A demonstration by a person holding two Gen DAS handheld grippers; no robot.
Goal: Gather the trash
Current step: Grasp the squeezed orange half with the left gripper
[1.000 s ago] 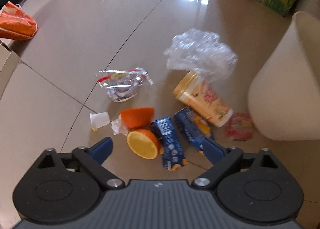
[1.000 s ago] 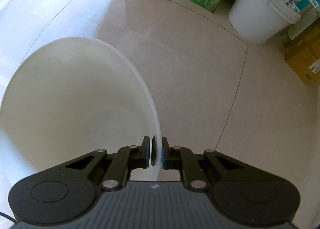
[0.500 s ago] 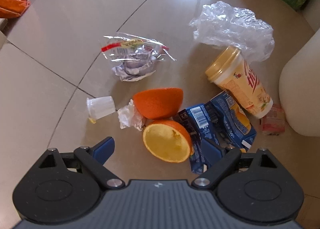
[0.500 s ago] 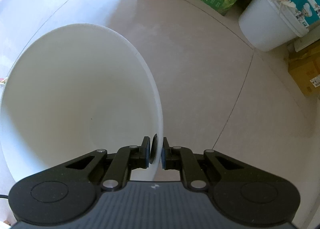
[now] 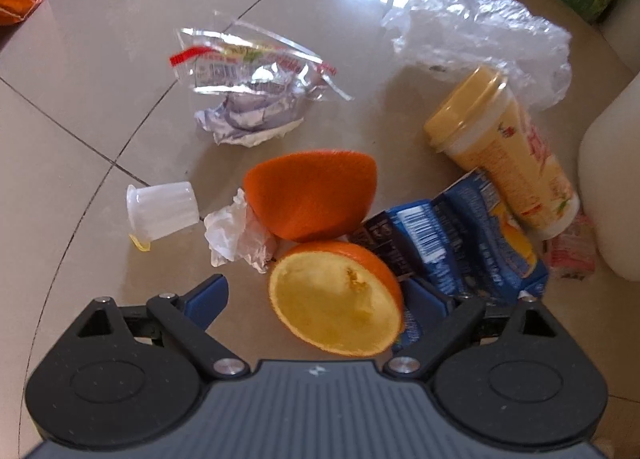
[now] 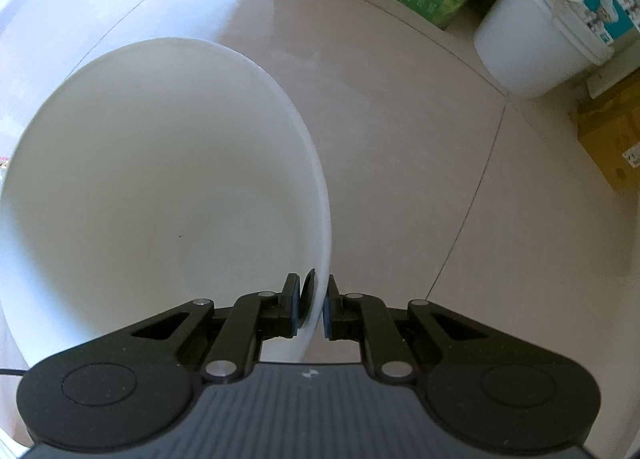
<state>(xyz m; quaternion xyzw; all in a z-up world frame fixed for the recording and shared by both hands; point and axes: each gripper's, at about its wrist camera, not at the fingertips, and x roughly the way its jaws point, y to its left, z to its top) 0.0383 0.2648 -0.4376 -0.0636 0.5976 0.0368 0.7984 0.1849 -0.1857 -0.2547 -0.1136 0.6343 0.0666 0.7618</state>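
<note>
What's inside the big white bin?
Nothing yet: the white bin looks bare inside, just smooth walls and one tiny dark speck. The near bit of its bottom is hidden behind the right gripper, whose jaws pinch the rim.

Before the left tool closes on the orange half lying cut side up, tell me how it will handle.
The orange half looks scooped hollow, so it is probably light and may squash under pressure. Its rounded peel rests on the glossy floor, so it could rock or slide if nudged. The cut face may be damp and slippery.
</note>
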